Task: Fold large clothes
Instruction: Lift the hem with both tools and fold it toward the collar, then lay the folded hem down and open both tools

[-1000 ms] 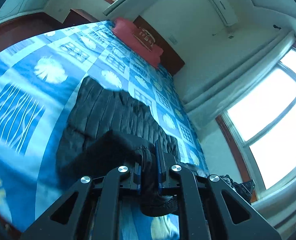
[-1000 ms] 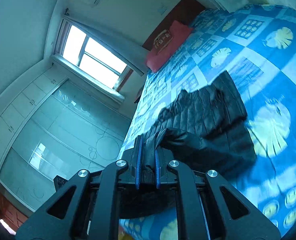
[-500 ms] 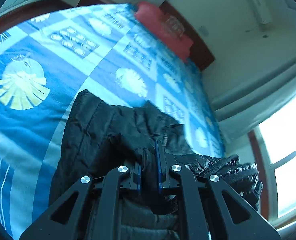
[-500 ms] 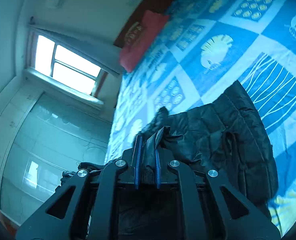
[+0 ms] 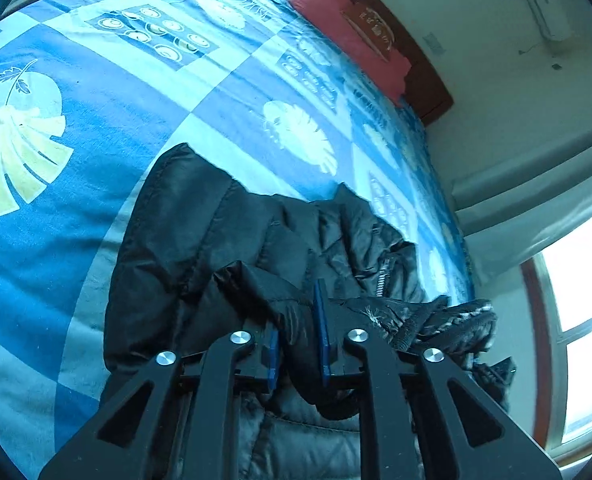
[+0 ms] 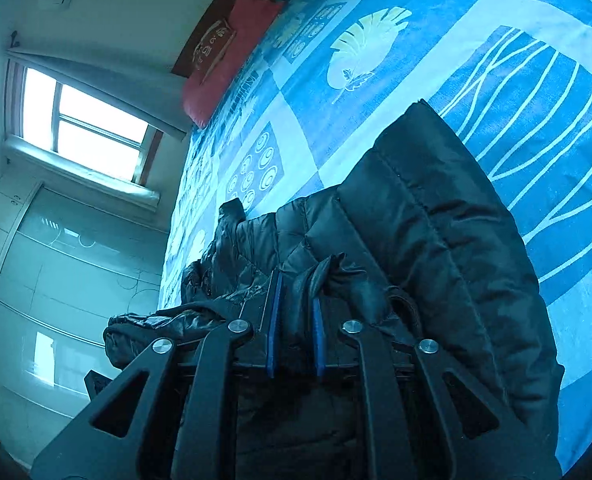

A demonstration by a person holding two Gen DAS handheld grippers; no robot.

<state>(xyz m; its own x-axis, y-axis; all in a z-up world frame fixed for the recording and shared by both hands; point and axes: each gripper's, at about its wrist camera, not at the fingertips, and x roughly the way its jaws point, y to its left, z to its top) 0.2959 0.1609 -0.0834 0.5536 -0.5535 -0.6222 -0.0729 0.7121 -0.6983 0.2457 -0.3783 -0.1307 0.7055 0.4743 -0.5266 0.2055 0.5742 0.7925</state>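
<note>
Cool blue daylight enters through the window (image 6: 84, 120), blown out to white in both views; fisheye bending curves the bed (image 5: 108, 92) and darkens corners, while the black jacket (image 6: 436, 208) loses detail

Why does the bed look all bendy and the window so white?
Left wrist view: the fisheye lens curves the bed, and daylight washes out the window. Right wrist view: same bending, window glaring white, and the black jacket stays dim.
</note>
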